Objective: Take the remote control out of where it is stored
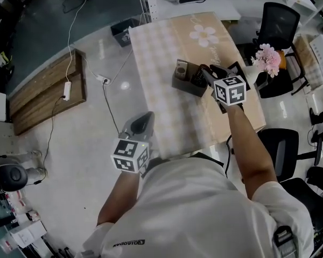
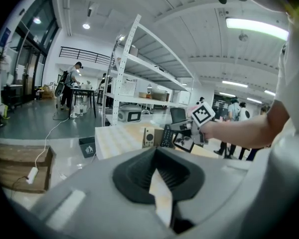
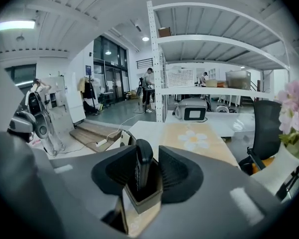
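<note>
Standing apart, the jaws of my right gripper (image 3: pixel 148 156) bracket the remote control (image 3: pixel 142 171) without clamping it: the left pad lies close against its side and the right pad shows a clear gap. The remote control is dark and slim and stands upright in a compartment of the dark holder box (image 3: pixel 142 203), its upper end rising above the rim. The holder box sits on the table (image 1: pixel 167 47), near the middle of the checked cloth. A second, beige device (image 1: pixel 181 69) stands in another compartment, on the side of the holder box away from my right gripper. A printed flower (image 1: pixel 204 35) marks the far end of the cloth. My left gripper (image 1: pixel 141 123) has its jaw tips brought together with nothing between them. It hangs at the near left edge of the table, well apart from the holder box. Pink flowers (image 1: pixel 268 58) stand beyond the right edge of the table, near a black chair (image 1: pixel 280 20).
</note>
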Action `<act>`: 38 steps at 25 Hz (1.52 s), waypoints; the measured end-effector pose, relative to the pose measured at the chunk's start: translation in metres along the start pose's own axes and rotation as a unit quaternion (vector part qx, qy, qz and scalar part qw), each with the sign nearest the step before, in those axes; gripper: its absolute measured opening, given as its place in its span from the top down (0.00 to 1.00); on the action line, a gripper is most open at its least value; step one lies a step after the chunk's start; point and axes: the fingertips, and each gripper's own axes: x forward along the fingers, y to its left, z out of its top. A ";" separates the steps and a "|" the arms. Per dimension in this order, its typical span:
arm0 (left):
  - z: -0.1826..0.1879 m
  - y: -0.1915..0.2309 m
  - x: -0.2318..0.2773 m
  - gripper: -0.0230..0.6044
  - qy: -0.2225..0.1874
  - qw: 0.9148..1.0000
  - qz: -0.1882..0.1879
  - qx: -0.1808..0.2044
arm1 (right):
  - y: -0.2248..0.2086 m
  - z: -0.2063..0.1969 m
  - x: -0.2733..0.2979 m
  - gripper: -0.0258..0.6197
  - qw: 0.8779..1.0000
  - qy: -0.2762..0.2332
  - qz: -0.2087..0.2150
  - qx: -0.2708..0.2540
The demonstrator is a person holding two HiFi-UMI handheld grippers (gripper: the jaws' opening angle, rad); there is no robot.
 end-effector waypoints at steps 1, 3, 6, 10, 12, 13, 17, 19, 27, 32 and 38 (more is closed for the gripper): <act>0.000 0.001 -0.001 0.96 0.000 1.000 0.001 -0.001 | 0.000 -0.002 0.003 0.74 1.000 0.003 0.006 0.007; 0.001 0.001 -0.002 0.96 -0.001 1.000 0.004 -0.003 | 0.002 -0.003 0.005 0.75 1.000 0.007 0.018 0.019; 0.000 0.001 -0.004 0.96 -0.001 1.000 0.006 -0.007 | 0.005 -0.003 0.003 0.79 1.000 0.009 0.023 0.016; -0.002 0.001 -0.005 0.96 -0.001 1.000 0.005 -0.011 | 0.008 -0.004 0.001 0.80 1.000 0.012 0.025 0.013; -0.003 0.000 -0.005 0.96 0.000 1.000 0.004 -0.012 | 0.008 -0.002 -0.002 0.81 1.000 0.010 0.024 0.012; -0.003 -0.001 -0.005 0.96 0.000 1.000 0.003 -0.012 | 0.009 0.001 -0.005 0.81 1.000 0.007 0.023 0.012; -0.003 -0.003 -0.006 0.96 0.000 1.000 0.000 -0.012 | 0.012 0.020 -0.019 0.81 1.000 -0.019 0.023 0.009; -0.002 -0.003 -0.008 0.96 -0.001 1.000 -0.002 -0.012 | 0.014 0.033 -0.028 0.81 0.999 -0.033 0.021 0.004; -0.003 -0.006 -0.008 0.96 -0.005 1.000 -0.016 -0.011 | 0.027 0.071 -0.078 0.81 0.996 -0.093 0.004 -0.008; -0.002 -0.012 -0.008 0.96 -0.008 1.000 -0.027 -0.008 | 0.032 0.071 -0.107 0.81 0.992 -0.123 0.009 0.042; -0.011 -0.019 -0.005 0.96 0.001 0.999 -0.038 -0.009 | 0.036 0.021 -0.116 0.81 0.979 -0.121 0.015 0.163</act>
